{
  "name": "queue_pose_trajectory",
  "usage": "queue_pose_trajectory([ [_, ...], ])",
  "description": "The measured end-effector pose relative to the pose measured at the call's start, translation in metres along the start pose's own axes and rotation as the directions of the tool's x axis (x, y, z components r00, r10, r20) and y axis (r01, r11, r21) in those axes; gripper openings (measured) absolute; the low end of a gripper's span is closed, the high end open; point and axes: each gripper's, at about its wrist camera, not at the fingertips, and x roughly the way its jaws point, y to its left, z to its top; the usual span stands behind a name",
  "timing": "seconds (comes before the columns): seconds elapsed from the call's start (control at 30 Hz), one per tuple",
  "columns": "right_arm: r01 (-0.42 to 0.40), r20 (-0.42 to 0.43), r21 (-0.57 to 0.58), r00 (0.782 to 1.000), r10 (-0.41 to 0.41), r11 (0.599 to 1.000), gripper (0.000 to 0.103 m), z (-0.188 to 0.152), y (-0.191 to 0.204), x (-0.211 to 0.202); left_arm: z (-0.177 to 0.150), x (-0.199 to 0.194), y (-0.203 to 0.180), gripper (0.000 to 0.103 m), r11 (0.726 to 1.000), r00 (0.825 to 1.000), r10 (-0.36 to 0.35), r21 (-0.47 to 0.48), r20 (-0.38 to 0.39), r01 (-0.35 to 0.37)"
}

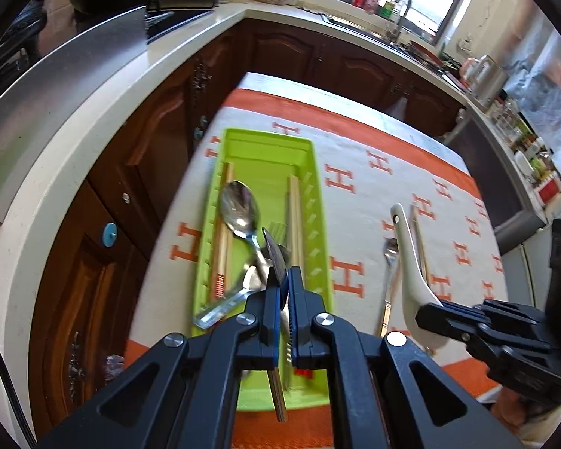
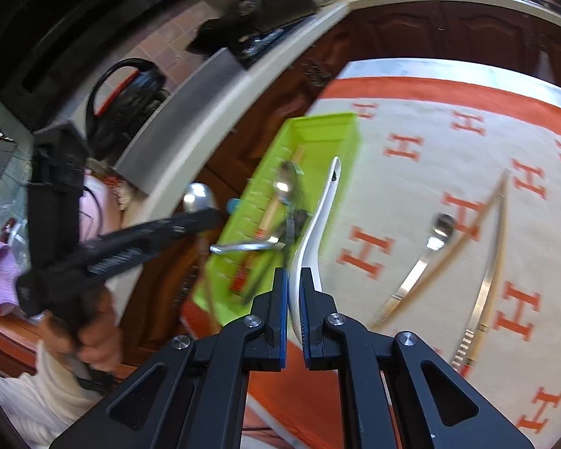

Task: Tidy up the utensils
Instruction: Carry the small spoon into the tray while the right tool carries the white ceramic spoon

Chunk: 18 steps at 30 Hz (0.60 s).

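Left gripper: we see its jaws pinched on a thin metal utensil (knife or spoon handle, can't tell), blade edge-on between the pads, tip sticking out past the fingertips, over the green tray. Right gripper: jaws clamped on the bowl end of the white ceramic spoon, handle pointing away toward the tray's right rim.

Tray contents: big steel spoon, wooden chopsticks along the right wall, another pair along the left wall, a fork and more cutlery piled near the front end. Mid floor of the tray is bare, far end too.

We see the tray sitting near the left edge of the cloth, white with orange H print and an orange border. Just beyond that edge the table drops off to brown cabinets and a pale counter.

Loose on the cloth, well apart from the tray: a small steel spoon, crossed by one chopstick, plus a second chopstick beside a metal handle further right. Wide open cloth between tray and those.

Person's hand grips the left tool's handle.
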Motion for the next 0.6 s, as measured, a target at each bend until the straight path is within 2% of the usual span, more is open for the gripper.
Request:
queue_pose_trajectory([
  [0.17, -0.040, -0.034, 0.008, 0.999, 0.040, 0.999, 0.005, 0.018, 0.027, 0.029, 0.001, 0.024, 0.011, 0.001, 1.000, 0.999, 0.028, -0.012, -0.021, -0.029],
  [0.27, -0.036, -0.063, 0.014, 0.997, 0.037, 0.999, 0.006, 0.027, 0.033, 0.052, 0.004, 0.037, 0.017, 0.001, 0.999, 0.999, 0.028, -0.019, -0.027, -0.029],
  [0.47, 0.001, -0.121, 0.007, 0.993, 0.000, 1.000, 0.006, 0.032, 0.037, 0.093, 0.014, 0.054, 0.018, 0.002, 1.000, 0.999, 0.030, -0.007, -0.024, -0.030],
  [0.6, 0.049, -0.135, -0.001, 0.990, -0.049, 0.999, 0.007, 0.032, 0.034, 0.106, 0.018, 0.064, 0.017, 0.003, 1.000, 0.999, 0.031, -0.001, -0.034, -0.031],
])
